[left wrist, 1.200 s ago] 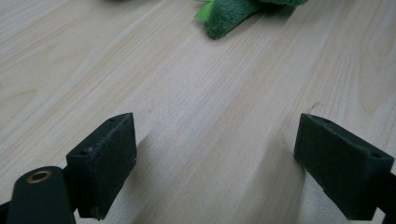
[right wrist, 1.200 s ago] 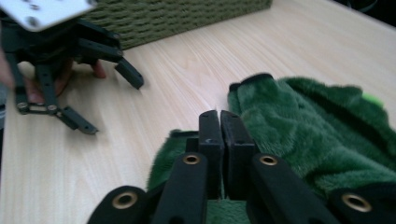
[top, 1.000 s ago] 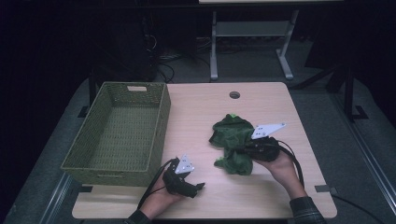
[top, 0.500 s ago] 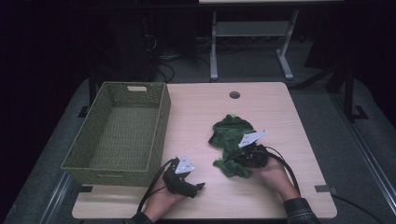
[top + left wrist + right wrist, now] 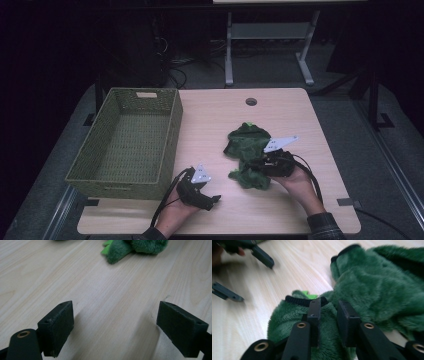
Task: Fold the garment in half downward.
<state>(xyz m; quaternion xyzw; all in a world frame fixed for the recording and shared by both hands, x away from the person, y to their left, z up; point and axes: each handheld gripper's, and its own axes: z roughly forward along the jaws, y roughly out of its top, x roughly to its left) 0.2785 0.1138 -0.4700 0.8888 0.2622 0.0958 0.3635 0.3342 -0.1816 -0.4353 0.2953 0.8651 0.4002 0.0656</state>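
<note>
A green fuzzy garment (image 5: 247,142) with black-trimmed cuffs lies crumpled on the right half of the wooden table (image 5: 215,115). My right gripper (image 5: 250,165) rests low on the garment's near part. In the right gripper view (image 5: 329,307) its jaws have just been opening and stand a little apart over the plush fabric (image 5: 382,285), with pile showing in the gap and no pad pressing on it. My left gripper (image 5: 216,199) lies near the front edge, jaws wide open (image 5: 115,325) on bare wood. A corner of the garment (image 5: 135,246) lies ahead of it.
A woven green basket (image 5: 172,135) stands on the table's left side, nothing visible inside. A round cable hole (image 5: 251,101) sits near the far edge. Bare wood lies between the basket and the garment. A metal stand base (image 5: 270,35) is on the floor beyond.
My right gripper slid a little toward the front of the table along the garment, and the near fold shifted with it. The left gripper has not moved.
</note>
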